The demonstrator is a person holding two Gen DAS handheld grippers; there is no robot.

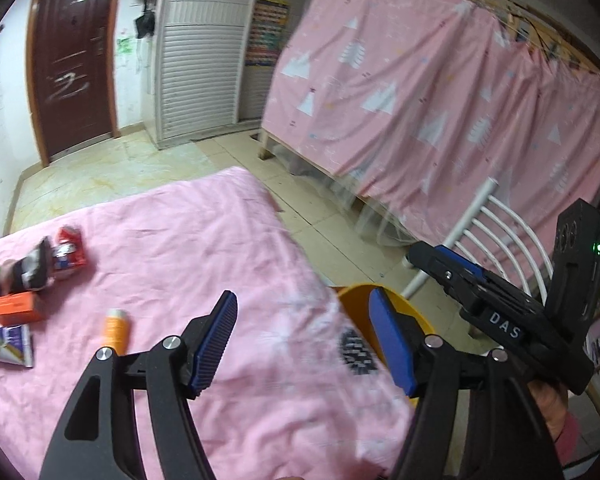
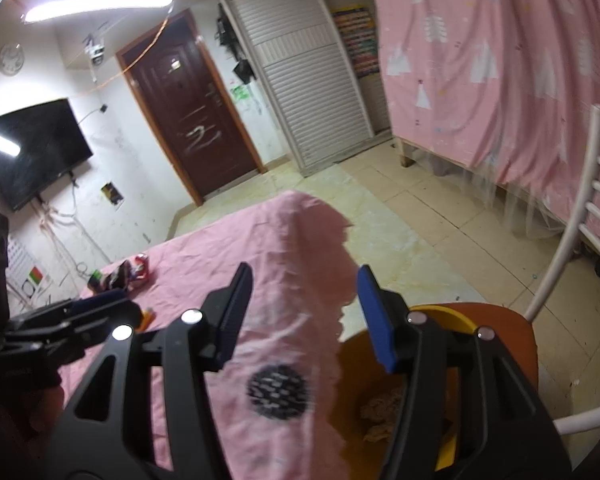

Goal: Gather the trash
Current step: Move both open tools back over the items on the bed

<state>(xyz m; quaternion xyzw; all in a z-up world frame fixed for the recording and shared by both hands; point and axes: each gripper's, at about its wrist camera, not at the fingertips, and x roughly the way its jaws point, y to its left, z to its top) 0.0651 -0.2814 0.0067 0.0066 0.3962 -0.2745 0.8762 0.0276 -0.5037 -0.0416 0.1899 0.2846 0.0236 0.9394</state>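
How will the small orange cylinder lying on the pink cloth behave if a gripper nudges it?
The orange cylinder lies on its side, so it will probably roll. The pink cloth looks soft and may damp that. It looks small, so likely light.

Left gripper (image 1: 304, 340): I see it angled downward, its two blue-padded fingers (image 1: 216, 340) spread well apart with nothing between them.
Left gripper from the other side: in the right wrist view it sits at the far left (image 2: 80, 312), dark and partly blurred, so I cannot read its fingers there.
Right gripper (image 2: 304, 312): I have it tilted downward too, fingers (image 2: 374, 316) apart, nothing clamped.
Right gripper from the other side: in the left wrist view it reaches in from the right (image 1: 432, 258), black body, blue tips.
Hand (image 1: 550, 404): a hand and a pink sleeve show beneath that right gripper.
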